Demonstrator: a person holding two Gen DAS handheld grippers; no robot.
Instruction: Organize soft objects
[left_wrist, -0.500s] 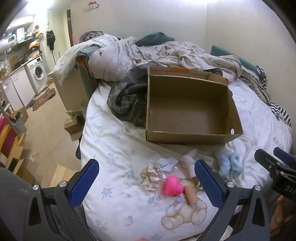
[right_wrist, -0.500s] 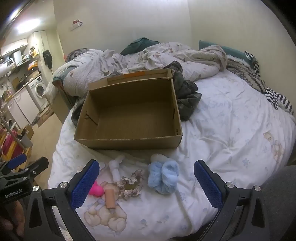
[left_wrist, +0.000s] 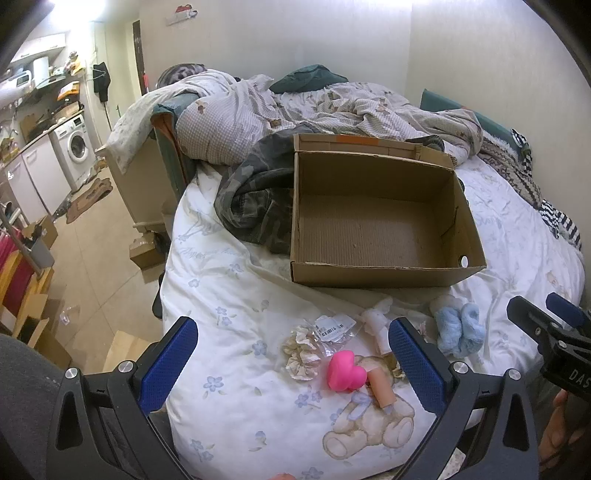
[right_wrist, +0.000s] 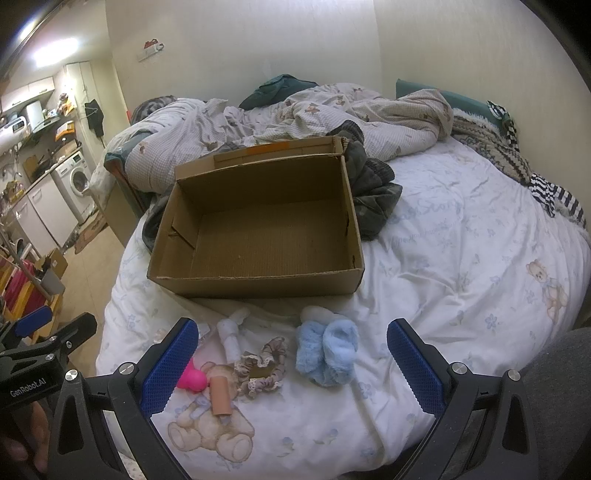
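Observation:
An empty open cardboard box (left_wrist: 376, 229) (right_wrist: 258, 236) sits on the bed. In front of it lie fluffy blue booties (left_wrist: 458, 328) (right_wrist: 327, 350), a pink heart-shaped toy (left_wrist: 345, 371) (right_wrist: 190, 380), a beige scrunchie (left_wrist: 301, 352) (right_wrist: 264, 363), a white rolled cloth (left_wrist: 376, 323) (right_wrist: 231, 334), a peach roll (left_wrist: 382, 386) (right_wrist: 221, 398) and a clear packet with a label (left_wrist: 332, 328). My left gripper (left_wrist: 293, 358) is open and empty above the scrunchie and heart. My right gripper (right_wrist: 288, 360) is open and empty above the scrunchie and booties.
The bed has a white flowered duvet (left_wrist: 229, 295) (right_wrist: 461, 266) with a teddy print. A dark camouflage garment (left_wrist: 258, 199) (right_wrist: 373, 192) lies against the box. Rumpled bedding and pillows fill the far side. The floor, boxes and a washing machine (left_wrist: 75, 147) lie to the left.

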